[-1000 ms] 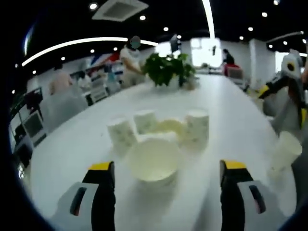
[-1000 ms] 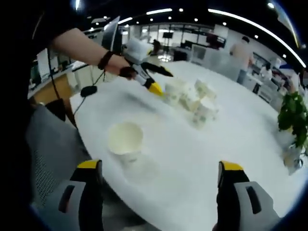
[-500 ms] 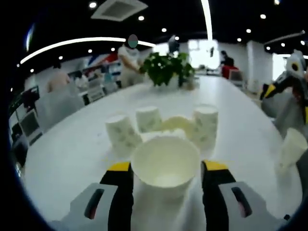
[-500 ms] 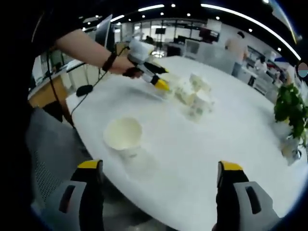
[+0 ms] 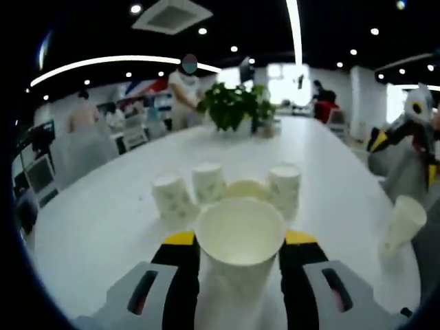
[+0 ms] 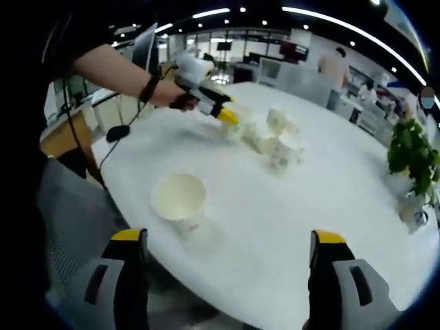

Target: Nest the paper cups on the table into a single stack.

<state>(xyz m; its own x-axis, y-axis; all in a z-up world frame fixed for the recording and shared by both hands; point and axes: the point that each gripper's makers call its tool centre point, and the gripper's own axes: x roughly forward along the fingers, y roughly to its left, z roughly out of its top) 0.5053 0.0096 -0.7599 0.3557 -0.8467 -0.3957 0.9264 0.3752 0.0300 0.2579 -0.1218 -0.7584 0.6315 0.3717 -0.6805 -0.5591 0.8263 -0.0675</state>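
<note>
The left tool is gripping a white paper cup, its two yellow-tipped black jaws pressing against the cup's sides just below the rim; the cup is sitting upright with its open mouth facing the left gripper view. Just beyond it, on the white oval desk, a cluster of white paper cups is standing close together: three are resting upside down, and one more with a cream-coloured inside is showing between them. Whether the held cup is touching the desk I cannot tell. Off to the right in this view, a lone white paper cup is standing apart near the desk's edge. A green leafy potted plant is sitting at the far end of the desk.

In the right gripper view, the right tool is hanging wide apart, holding nothing, over the near edge of the desk. The lone cup is standing upright between and beyond its jaws, mouth up. Farther off, a person's hand is holding the left tool against the cup cluster.
</note>
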